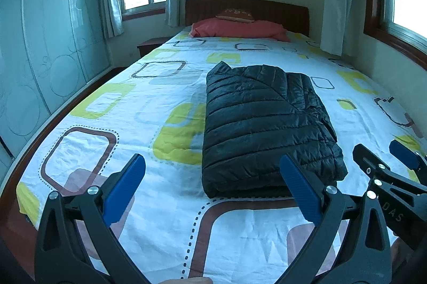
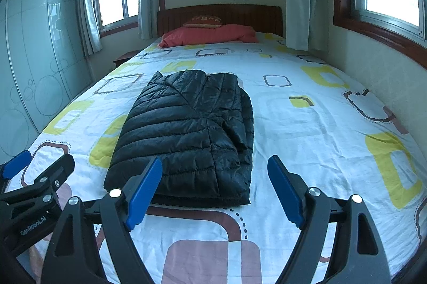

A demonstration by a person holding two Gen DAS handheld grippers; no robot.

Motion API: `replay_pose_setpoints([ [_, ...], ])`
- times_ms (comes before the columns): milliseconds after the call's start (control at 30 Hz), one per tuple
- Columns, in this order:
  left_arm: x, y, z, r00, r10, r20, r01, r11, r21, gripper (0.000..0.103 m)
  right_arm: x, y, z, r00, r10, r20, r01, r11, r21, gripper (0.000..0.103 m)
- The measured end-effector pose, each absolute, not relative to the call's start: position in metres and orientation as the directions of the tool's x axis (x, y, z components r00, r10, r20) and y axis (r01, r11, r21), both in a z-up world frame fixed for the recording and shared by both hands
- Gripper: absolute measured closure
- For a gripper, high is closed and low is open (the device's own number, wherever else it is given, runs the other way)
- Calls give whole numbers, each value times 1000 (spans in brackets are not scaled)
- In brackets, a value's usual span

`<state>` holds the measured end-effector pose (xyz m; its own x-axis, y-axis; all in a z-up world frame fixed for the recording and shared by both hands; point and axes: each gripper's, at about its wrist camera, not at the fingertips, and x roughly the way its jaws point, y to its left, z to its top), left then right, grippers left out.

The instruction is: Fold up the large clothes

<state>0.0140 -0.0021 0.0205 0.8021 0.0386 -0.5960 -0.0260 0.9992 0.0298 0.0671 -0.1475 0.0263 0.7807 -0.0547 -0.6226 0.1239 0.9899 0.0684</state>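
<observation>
**Jacket folded, both tongs clear of it**

Jacket (image 1: pixel 267 129) first: a black quilted puffer, already folded into a thick rectangular bundle, it lies on the bed (image 1: pixel 133 124) at the centre of both frames. Its glossy shell shows stitched channels, and on the right-hand side we see the layers stacked unevenly, one edge bulging out.

Our worry is that puffy fill: we judge the bundle could spring open or slide on its slick fabric if we nudge it, and a pinch on only the top layer would peel the fold apart.

Our left tongs (image 1: pixel 213 188) stand wide open at the lower edge of the left view, holding nothing, just short of the bundle's near edge. Our right tongs (image 2: pixel 214 190) are equally spread and empty.

Beyond, at upper centre, a red pillow (image 1: pixel 240 29) rests against the headboard (image 1: pixel 280 12).
</observation>
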Motion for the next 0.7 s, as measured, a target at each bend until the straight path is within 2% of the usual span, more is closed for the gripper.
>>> replay_pose_setpoints([
  [700,32,6,4,790,67,-610,-77,997,9,2,78,-165,7,759,-58,-649,150,985,88,23],
])
